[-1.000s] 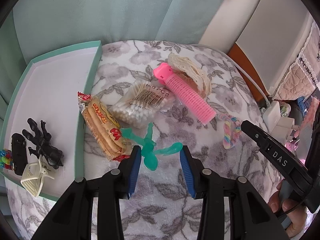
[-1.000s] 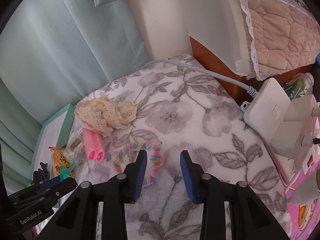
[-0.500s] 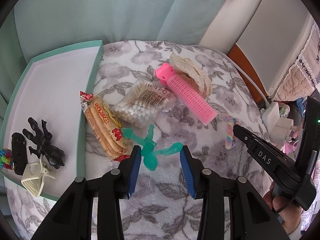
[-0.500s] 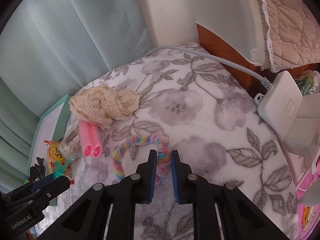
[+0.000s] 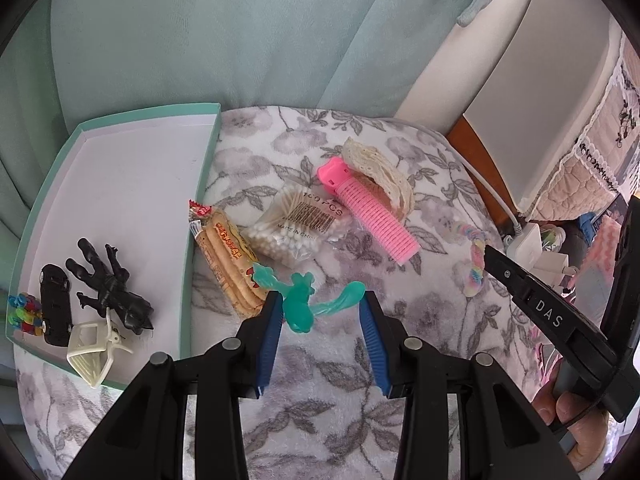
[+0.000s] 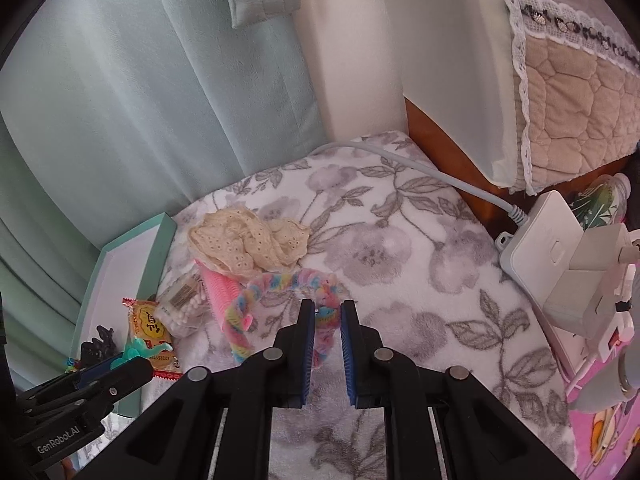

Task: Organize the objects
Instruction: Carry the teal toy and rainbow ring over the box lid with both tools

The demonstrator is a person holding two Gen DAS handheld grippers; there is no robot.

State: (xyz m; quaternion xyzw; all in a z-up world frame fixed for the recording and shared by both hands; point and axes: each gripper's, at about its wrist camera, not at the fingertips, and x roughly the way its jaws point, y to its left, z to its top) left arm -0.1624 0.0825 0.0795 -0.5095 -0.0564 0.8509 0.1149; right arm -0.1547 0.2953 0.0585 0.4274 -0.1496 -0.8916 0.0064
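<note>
Pastel scrunchie (image 6: 280, 292) lies on the blanket (image 6: 400, 248), clamped between the right gripper (image 6: 325, 320) fingers. Left gripper (image 5: 316, 312) stands open over a green toy (image 5: 300, 304). Next: lift toward the tray (image 6: 156, 240).

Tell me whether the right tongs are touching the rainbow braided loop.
Touching. The right wrist view shows the right tongs closed on one end of the rainbow braided loop, which sits pinched between both blue pads with no gap on either side.

Probably a home bedroom: curtains (image 6: 160, 92), floral blanket (image 6: 400, 248), quilted bedding (image 6: 576, 100).
</note>
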